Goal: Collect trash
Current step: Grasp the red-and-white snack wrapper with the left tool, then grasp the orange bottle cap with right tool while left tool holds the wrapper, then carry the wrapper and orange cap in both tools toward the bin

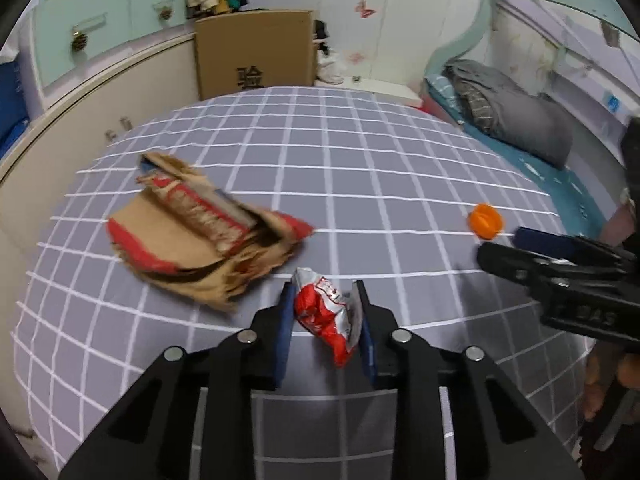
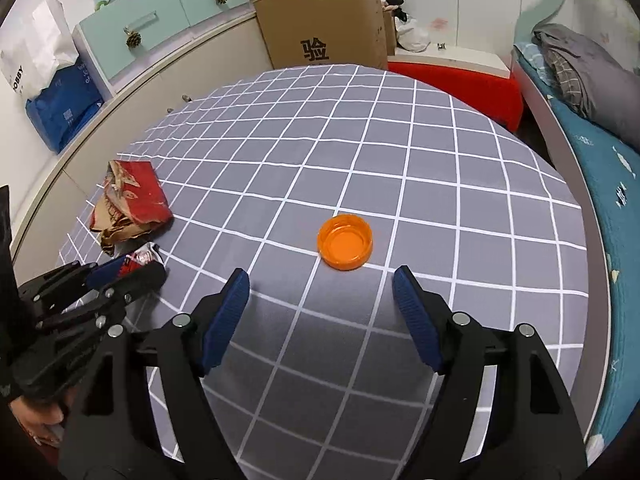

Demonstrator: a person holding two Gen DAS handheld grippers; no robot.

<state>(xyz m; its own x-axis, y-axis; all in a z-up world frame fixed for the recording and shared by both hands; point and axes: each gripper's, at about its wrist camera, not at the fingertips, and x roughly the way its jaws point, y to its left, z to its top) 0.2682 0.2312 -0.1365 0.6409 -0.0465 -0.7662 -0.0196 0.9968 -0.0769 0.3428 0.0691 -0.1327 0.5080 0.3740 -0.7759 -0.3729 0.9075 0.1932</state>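
A crumpled red and silver wrapper [image 1: 320,312] sits between the blue pads of my left gripper [image 1: 324,286], which is shut on it just above the grey checked tablecloth [image 1: 360,168]. To its left lies a torn brown and red paper package [image 1: 192,236]. In the right wrist view an orange bottle cap [image 2: 345,247] lies open side up on the cloth, just beyond the fingertips of my right gripper [image 2: 321,273]. That gripper is open, with nothing between its pads. The left gripper [image 2: 132,268] shows at the left edge of that view, with the package [image 2: 128,204] behind it.
A tall cardboard box [image 2: 324,24] stands behind the table's far edge. A red stool [image 2: 460,84] and a bed with a grey quilt [image 2: 580,68] lie to the right. Drawers [image 2: 132,36] and a blue bag [image 2: 60,116] are on the left.
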